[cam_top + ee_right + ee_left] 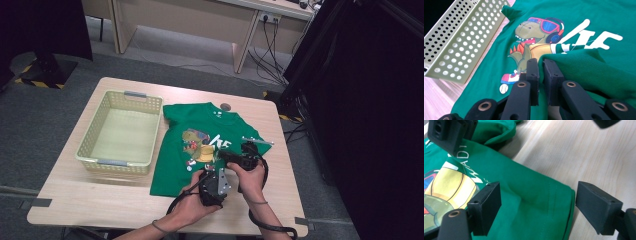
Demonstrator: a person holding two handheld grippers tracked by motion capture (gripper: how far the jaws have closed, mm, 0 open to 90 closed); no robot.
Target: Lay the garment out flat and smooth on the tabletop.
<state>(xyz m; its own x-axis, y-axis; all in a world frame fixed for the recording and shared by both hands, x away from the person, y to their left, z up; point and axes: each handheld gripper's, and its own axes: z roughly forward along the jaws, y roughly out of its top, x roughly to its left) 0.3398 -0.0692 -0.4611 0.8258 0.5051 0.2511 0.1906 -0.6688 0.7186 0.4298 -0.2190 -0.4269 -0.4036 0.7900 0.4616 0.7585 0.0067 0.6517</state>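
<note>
A green T-shirt (182,170) with a dinosaur print lies flat on the wooden table (75,200), neck toward the far edge. In the right gripper view its right side is folded over the print as a raised green fold (586,67). My right gripper (223,155) is over the print, and its jaws (540,62) are shut on the edge of that fold. My left gripper (212,171) hovers at the shirt's near right corner. Its jaws (537,207) stand wide open over the hem (570,205) with nothing between the pads. One jaw of the right gripper juts in at the upper left of the left gripper view.
A pale perforated plastic basket (122,165) stands empty just left of the shirt, its wall (461,37) close to the sleeve. Bare table (586,150) lies right of the hem. A small round grey disc (226,106) sits near the far edge. Desks and cables are behind.
</note>
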